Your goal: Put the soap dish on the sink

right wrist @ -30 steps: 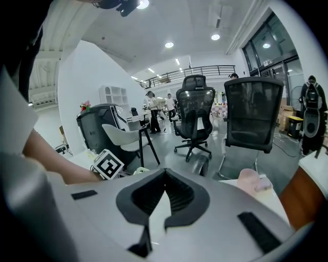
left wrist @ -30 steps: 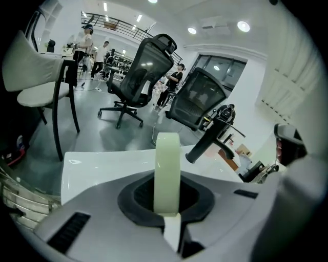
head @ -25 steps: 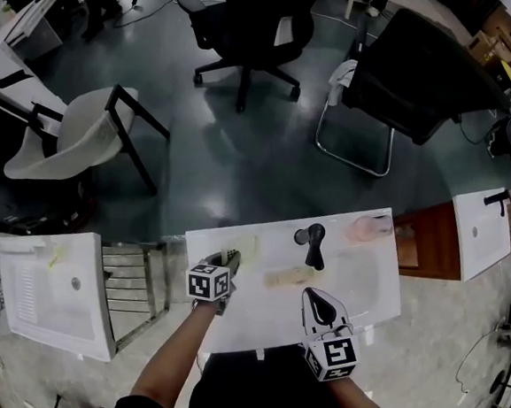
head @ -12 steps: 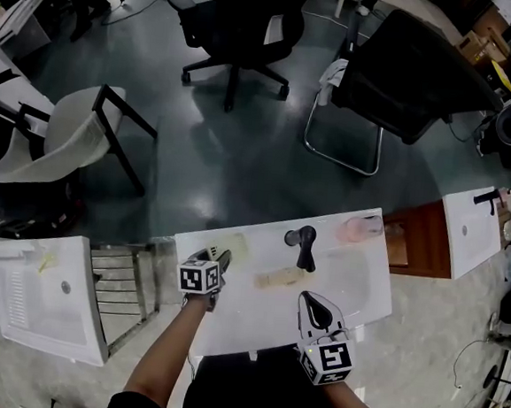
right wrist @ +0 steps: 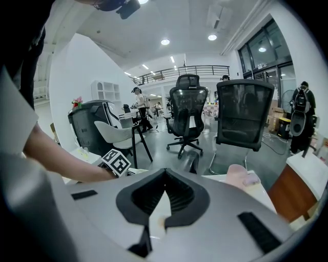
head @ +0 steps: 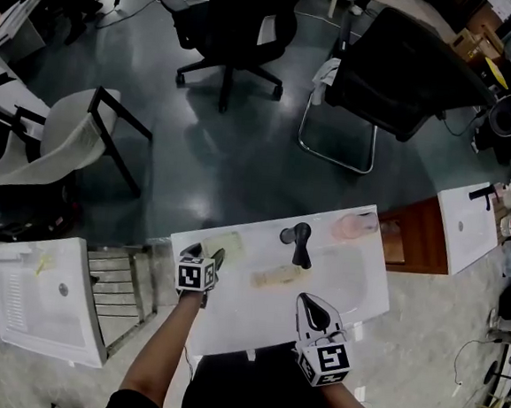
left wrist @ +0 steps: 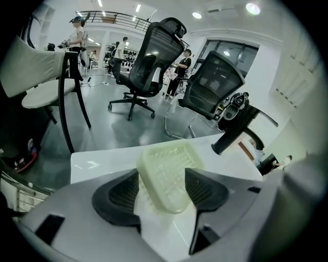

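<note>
The pale yellow-green soap dish (head: pixel 226 244) lies flat on the white sink top (head: pixel 229 307), near its far left corner. In the left gripper view the soap dish (left wrist: pixel 169 176) sits between the jaws of my left gripper (left wrist: pixel 161 175). Those jaws have just been opening and stand wide, with the ribbed pads (left wrist: pixel 119 193) off the dish. In the head view the left gripper (head: pixel 205 254) hovers just left of the dish. My right gripper (head: pixel 315 312) hangs over the sink's near edge. Seen in its own view, the right gripper (right wrist: pixel 156 222) is shut and holds nothing.
A black faucet (head: pixel 298 241) stands at the sink's back, a pink object (head: pixel 354 225) at its far right corner and a beige item (head: pixel 275 276) in the basin. A second white sink (head: pixel 47 300), a metal rack (head: pixel 129 278), a wooden cabinet (head: pixel 412 243) and office chairs (head: pixel 387 72) surround it.
The left gripper's jaws have gone from shut on the soap dish to wide open, leaving the dish on the sink top. The left gripper drew back slightly. The right gripper stayed put.
</note>
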Demonstrator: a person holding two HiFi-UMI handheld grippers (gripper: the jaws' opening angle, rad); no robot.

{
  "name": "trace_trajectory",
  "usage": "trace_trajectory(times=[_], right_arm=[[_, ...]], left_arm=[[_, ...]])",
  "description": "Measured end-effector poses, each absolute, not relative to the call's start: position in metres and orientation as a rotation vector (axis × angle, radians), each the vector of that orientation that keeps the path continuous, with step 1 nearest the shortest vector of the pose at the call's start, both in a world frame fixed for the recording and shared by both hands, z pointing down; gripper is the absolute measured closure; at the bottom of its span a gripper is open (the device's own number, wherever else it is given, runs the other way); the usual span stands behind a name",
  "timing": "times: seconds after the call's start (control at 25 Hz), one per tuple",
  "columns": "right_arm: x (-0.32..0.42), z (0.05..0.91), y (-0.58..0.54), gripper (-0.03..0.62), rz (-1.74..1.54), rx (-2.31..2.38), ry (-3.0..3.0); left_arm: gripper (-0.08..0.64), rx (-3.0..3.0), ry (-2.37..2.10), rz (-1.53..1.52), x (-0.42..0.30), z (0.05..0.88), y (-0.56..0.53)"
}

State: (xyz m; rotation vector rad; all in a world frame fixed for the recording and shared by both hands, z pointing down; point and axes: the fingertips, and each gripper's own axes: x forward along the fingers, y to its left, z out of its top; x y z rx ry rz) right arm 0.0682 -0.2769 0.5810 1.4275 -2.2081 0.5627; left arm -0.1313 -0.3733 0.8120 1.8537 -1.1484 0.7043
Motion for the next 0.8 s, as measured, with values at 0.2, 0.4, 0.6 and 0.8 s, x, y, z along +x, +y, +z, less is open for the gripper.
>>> trace_trajectory(times=[0.2,0.4,0.6,0.8], right_arm=[[0.069,0.581,-0.265,0.594,0.564,1.432,-2.207],[0.069,0.578,-0.254,0.594,0.562,1.441,-2.21],[0.068,0.57,-0.243,0.594,0.54,1.453,-2.222],[0.069,0.564,-0.23,0.594,0.552,1.473,-2.248]], left_arm=[[0.284,1.86,-1.176,0.714,-0.138,0.808,-0.372],[0.284,1.872,-1.198,0.715,-0.146,0.802,-0.367],[0.284,1.888,-1.214,0.694,-0.149,0.789,-0.354],[0.284,1.914,-1.236,0.662,-0.154,0.767,-0.335]])
